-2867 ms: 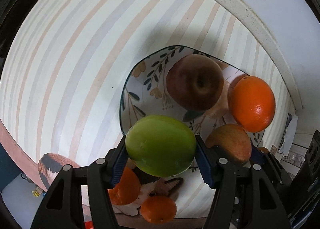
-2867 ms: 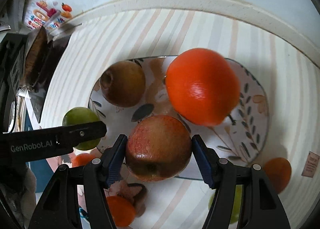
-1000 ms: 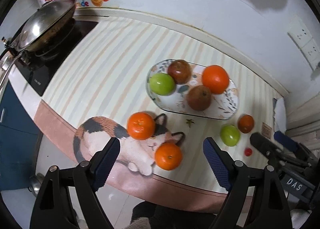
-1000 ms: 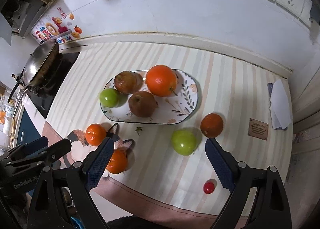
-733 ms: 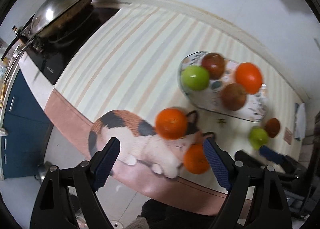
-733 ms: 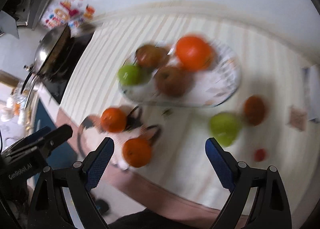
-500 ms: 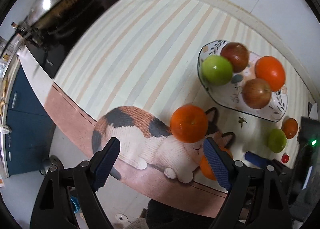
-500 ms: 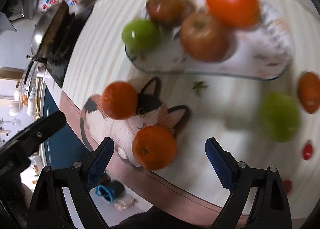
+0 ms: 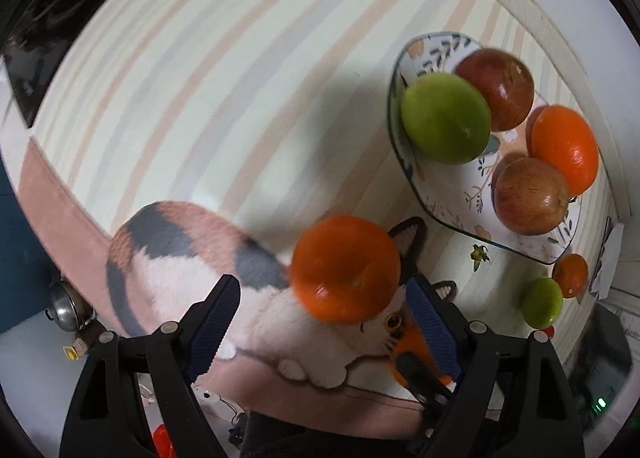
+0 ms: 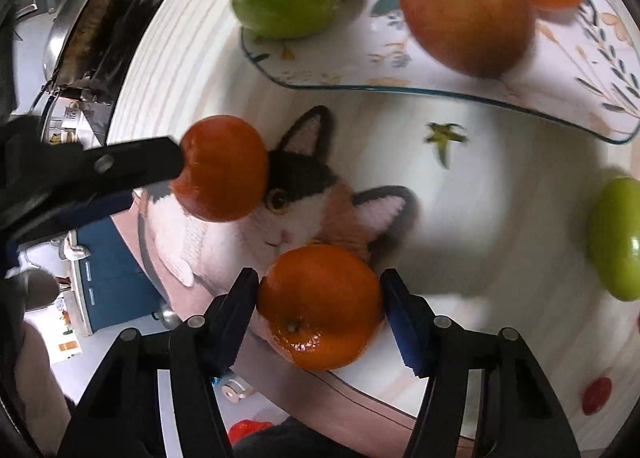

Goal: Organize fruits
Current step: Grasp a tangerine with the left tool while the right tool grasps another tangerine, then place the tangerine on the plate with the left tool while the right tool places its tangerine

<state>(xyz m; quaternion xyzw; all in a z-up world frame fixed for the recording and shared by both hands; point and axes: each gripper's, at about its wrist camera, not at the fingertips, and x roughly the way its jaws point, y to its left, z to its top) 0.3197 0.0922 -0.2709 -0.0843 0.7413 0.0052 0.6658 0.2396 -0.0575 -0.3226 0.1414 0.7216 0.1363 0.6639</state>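
- The left wrist camera looks down from just above the cat mat (image 9: 192, 258), with the plate (image 9: 400, 146) off to its right.
- The right wrist camera looks down too, very close.
- Both see the mat, plate and oranges.

You get even indoor light, soft shadows beside fruit, motion blur on the far plate (image 10: 440, 88), heavy fisheye bending.
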